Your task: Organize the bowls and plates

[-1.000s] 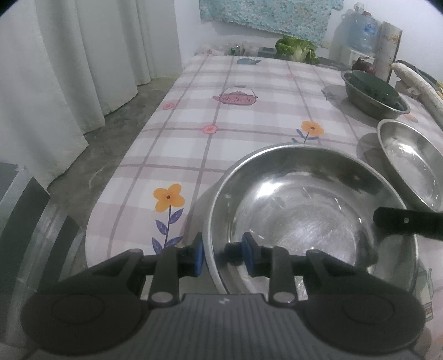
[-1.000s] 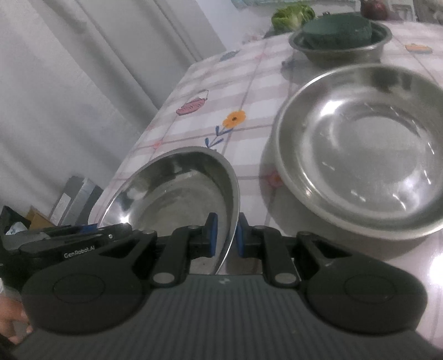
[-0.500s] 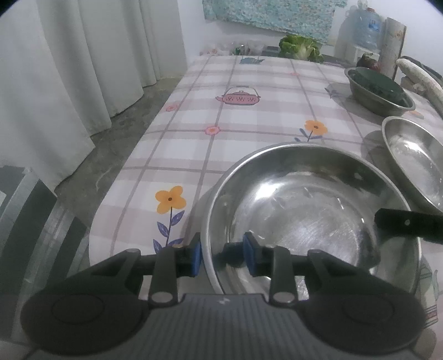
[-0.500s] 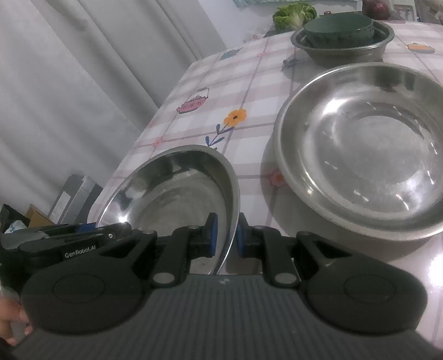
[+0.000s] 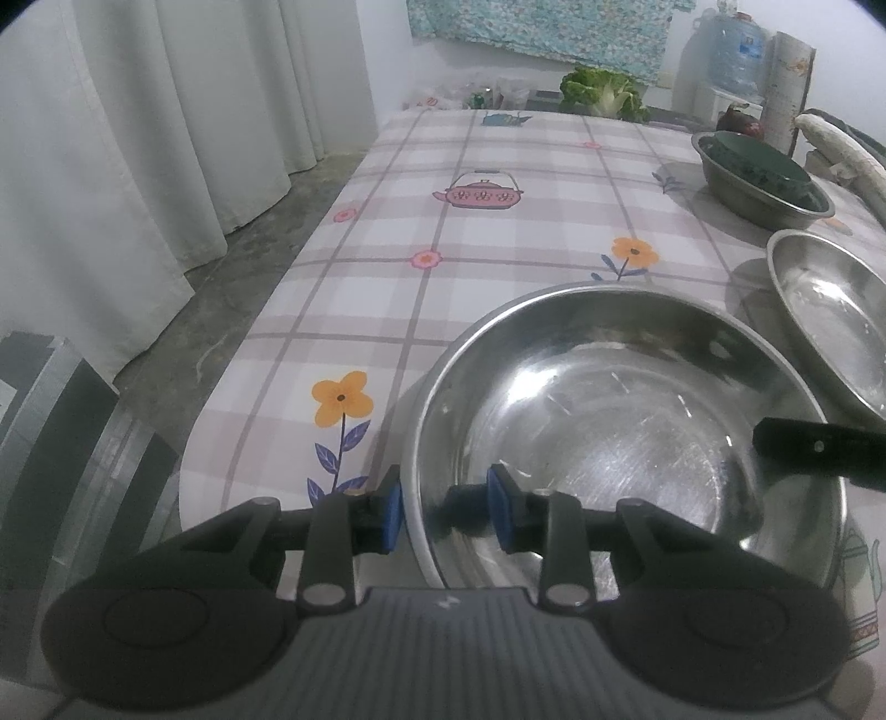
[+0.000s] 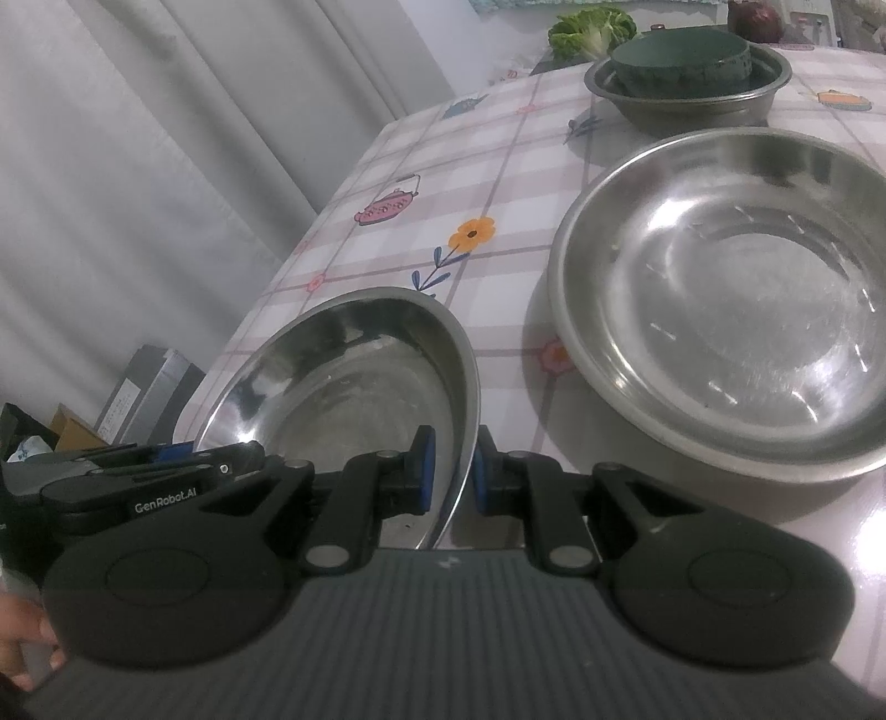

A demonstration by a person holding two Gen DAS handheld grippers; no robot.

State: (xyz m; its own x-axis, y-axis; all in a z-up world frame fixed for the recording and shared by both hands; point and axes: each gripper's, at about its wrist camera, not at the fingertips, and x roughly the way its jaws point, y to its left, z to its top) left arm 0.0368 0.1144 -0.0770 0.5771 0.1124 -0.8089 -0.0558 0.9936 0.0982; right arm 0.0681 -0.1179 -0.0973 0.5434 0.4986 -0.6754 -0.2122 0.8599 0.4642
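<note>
A shallow steel bowl (image 5: 637, 415) (image 6: 360, 387) sits at the near left corner of the checked tablecloth (image 5: 470, 288), held on two sides. My left gripper (image 5: 446, 515) straddles its near rim, with the outer pad against the lip and the inner pad on the inside wall. My right gripper (image 6: 449, 471) is shut on the opposite rim. One of its black fingers (image 5: 819, 443) shows in the left wrist view. The left gripper (image 6: 166, 482) shows low left in the right wrist view. A larger steel bowl (image 6: 731, 288) (image 5: 830, 310) lies empty just beyond.
Farther back, a steel basin (image 6: 692, 111) holds an upturned dark green bowl (image 6: 681, 61). A cabbage (image 5: 603, 91), a white radish (image 5: 847, 155) and a water bottle (image 5: 736, 44) line the far edge. Curtains and a grey box (image 5: 55, 443) flank the table's left edge.
The left jaws stand a touch wider than before. The bowl and both grippers have kept their places.
</note>
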